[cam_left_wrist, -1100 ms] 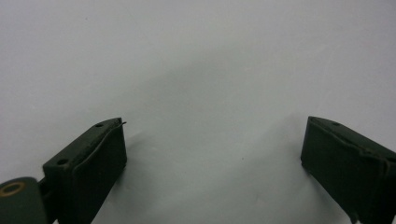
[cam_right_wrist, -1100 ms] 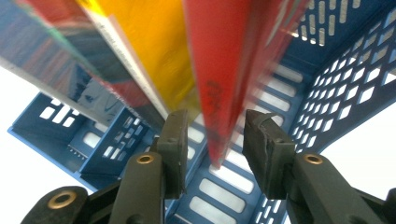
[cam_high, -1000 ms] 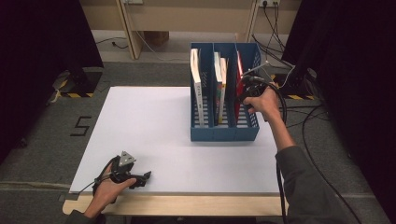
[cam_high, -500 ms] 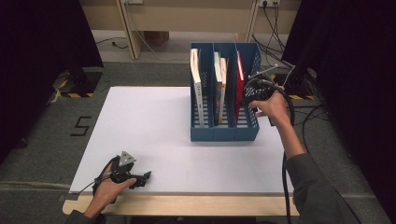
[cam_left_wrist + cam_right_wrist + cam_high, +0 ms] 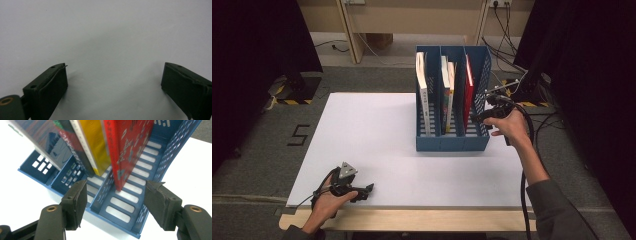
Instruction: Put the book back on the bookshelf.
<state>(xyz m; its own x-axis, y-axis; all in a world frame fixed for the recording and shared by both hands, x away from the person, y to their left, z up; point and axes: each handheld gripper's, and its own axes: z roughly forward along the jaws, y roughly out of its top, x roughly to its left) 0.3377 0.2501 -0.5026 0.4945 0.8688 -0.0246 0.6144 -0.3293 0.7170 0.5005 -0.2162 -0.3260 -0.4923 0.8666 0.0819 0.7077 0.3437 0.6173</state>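
Right gripper [image 5: 479,118] has pulled back toward 5 o'clock off red book [image 5: 468,90] in blue file rack [image 5: 452,142], jaws spread; left gripper [image 5: 362,191] spread, resting on bench [image 5: 372,130] at 7 o'clock.

White table [image 5: 377,125], grey carpet [image 5: 257,150], cables [image 5: 507,30].

The left gripper [image 5: 368,189] is black, with a grey three-cornered plate [image 5: 345,170] on top and a thin black cable [image 5: 304,200] trailing from it. In the left gripper view its two jaws are dark, blocky pads with small screw holes on top, and a brass-coloured ring sits on the left jaw's arm. The right gripper [image 5: 476,118] is black too, with a thick black cable [image 5: 525,192] running along the forearm. Its jaws carry brass-ringed holes. The person's right arm wears a dark grey sleeve [image 5: 557,212].
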